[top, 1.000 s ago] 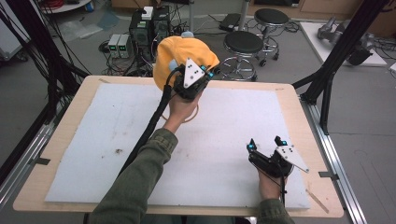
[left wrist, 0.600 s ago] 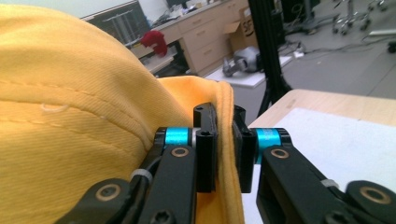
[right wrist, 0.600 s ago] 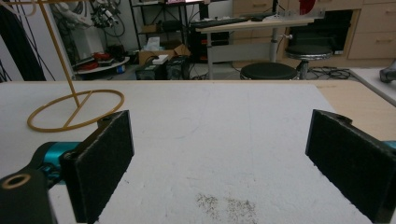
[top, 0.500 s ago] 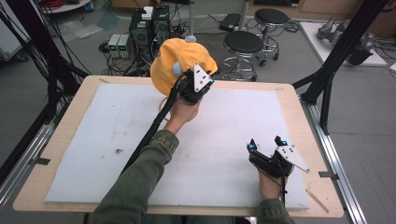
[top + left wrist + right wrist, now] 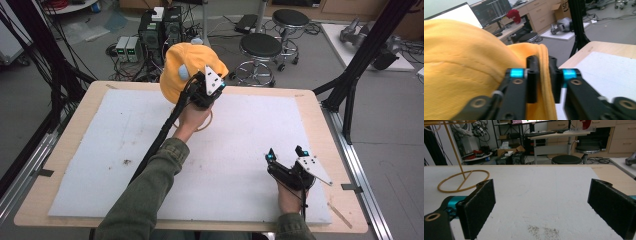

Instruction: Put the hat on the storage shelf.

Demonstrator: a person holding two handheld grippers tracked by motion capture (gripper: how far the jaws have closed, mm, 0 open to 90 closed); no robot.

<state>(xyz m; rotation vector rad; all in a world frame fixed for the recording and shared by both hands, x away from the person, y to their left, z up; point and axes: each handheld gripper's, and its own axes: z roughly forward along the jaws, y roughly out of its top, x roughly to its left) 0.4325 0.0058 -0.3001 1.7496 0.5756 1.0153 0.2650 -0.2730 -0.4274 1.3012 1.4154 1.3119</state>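
While left tongs (image 5: 541, 75) loosen off its edge, yellow cap (image 5: 186, 70) hangs domed; right tongs (image 5: 541, 207) open.

- The cap (image 5: 186, 70) is yellow-orange, with a pale blue patch on its side.
- The left tongs (image 5: 541, 75) are black with bright cyan bands.
- The right tongs (image 5: 286, 154) are black with cyan tips and a grey plate.
- The stand (image 5: 461, 180) is yellow wire.
- The table (image 5: 75, 125) is pale wood under a white mat (image 5: 250, 135) flecked with dark specks.
- The sleeve (image 5: 145, 200) is olive green.

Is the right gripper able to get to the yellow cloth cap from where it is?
Probably yes. The right gripper has open jaws and bare white mat ahead, though the yellow cloth cap sits up high across the table with the left gripper around its edge.
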